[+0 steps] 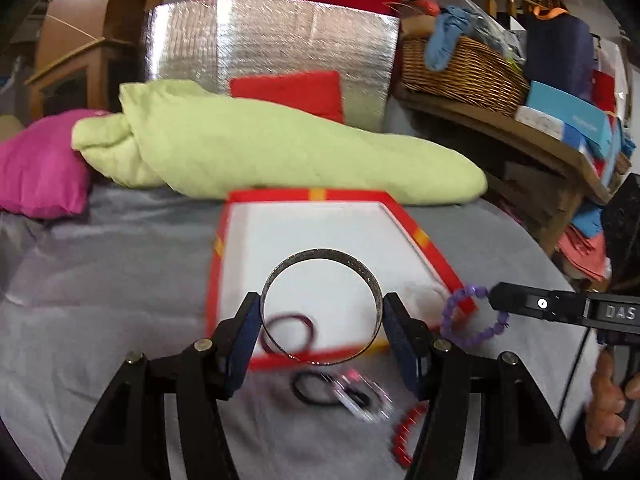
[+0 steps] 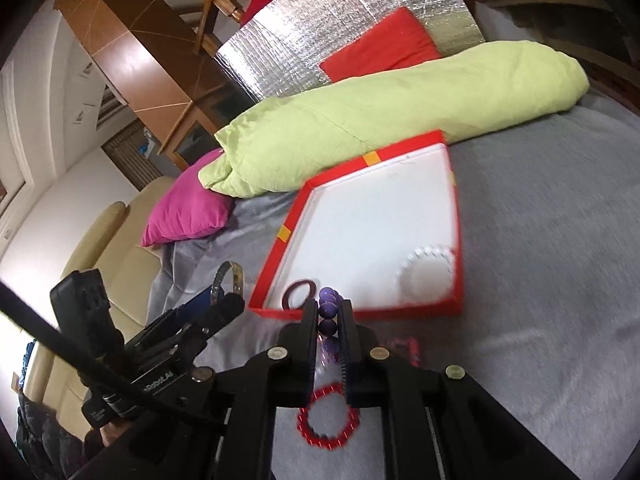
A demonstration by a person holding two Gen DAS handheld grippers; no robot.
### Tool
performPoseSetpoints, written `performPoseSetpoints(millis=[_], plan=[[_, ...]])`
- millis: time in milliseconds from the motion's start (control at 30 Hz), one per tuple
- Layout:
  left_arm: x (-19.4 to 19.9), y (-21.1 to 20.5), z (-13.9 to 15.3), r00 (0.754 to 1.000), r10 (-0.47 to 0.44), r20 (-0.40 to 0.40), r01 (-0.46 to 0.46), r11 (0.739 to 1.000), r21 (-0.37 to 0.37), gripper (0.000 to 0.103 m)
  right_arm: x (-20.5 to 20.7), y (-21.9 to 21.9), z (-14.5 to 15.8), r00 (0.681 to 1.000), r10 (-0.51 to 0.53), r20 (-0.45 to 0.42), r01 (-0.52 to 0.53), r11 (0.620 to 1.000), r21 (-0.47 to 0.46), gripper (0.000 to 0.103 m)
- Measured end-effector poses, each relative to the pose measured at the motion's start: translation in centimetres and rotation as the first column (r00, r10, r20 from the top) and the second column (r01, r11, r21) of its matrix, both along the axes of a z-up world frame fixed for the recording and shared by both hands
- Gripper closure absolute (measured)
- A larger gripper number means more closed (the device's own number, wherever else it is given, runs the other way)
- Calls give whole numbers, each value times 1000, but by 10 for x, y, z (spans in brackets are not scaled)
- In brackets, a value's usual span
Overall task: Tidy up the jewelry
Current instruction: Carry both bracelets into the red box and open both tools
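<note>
My left gripper (image 1: 322, 320) is shut on a wide silver bangle (image 1: 320, 253), held upright above the near edge of the red box (image 1: 304, 195) with a white floor. A dark red bracelet (image 1: 292, 326) and a pale white one (image 2: 428, 272) lie inside the box. My right gripper (image 2: 328, 314) is shut on a purple bead bracelet (image 2: 328, 306), just short of the box's near wall; from the left wrist view it hangs at the box's right corner (image 1: 472, 312). A red bead bracelet (image 2: 328, 420), black bands (image 1: 316, 390) and a blurred pink-clear piece (image 1: 360, 398) lie on the grey sheet.
A rolled green duvet (image 1: 280, 152) lies right behind the box, with a pink cushion (image 1: 40, 168) to its left and a silver foil panel (image 1: 272, 52) behind. A wicker basket (image 1: 460, 68) and stacked boxes crowd a shelf at the right.
</note>
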State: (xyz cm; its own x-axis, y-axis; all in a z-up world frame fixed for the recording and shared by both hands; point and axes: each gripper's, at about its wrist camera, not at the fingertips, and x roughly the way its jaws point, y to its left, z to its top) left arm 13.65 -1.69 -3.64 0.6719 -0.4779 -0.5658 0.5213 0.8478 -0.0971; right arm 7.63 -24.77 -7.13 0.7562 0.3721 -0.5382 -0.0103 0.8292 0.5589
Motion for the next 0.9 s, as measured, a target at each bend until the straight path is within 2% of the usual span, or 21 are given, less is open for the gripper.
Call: performPoseSetpoints(millis=[200, 300, 400, 700, 867, 900], plan=[[51, -5, -22, 994, 50, -96, -51, 999, -5, 40, 49, 11, -6, 999, 24, -37, -25, 1000, -5, 92], [68, -10, -25, 994, 51, -96, -51, 999, -1, 40, 72, 13, -18, 997, 24, -70, -25, 1000, -19, 92], [91, -14, -33, 988, 64, -139, -67, 998, -18, 40, 90, 12, -29, 994, 25, -103, -24, 1000, 7, 92], [110, -39, -51, 979, 43, -197, -31, 998, 63, 40, 127, -5, -41, 993, 0, -117, 5, 999, 42, 90], [109, -38, -47, 979, 43, -198, -31, 998, 63, 38, 133, -19, -38, 992, -52, -114, 57, 997, 48, 89], [107, -37, -45, 980, 45, -194, -34, 997, 64, 38, 131, -23, -37, 991, -67, -114, 73, 996, 53, 87]])
